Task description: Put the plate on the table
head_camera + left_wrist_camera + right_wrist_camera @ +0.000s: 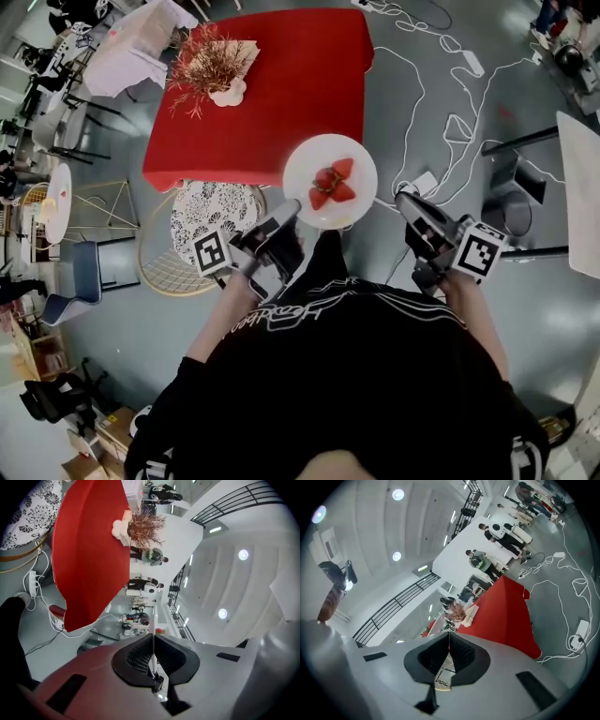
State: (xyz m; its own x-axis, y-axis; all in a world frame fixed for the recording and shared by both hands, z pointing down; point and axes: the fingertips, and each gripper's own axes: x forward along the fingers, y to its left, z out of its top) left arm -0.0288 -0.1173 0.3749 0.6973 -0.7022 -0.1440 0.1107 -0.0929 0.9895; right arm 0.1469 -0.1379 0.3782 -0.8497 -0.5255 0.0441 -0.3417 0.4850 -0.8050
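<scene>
Bright, even light from round ceiling lamps (243, 554); strong fisheye bending, dark corners.

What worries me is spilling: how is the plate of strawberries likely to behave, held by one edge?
The white plate looks rigid, so it probably won't flex; but the left tool pinches only its rim, so it may tip. The strawberries lie loose on a smooth surface and could slide. It looks ceramic, so likely breakable if dropped.
</scene>
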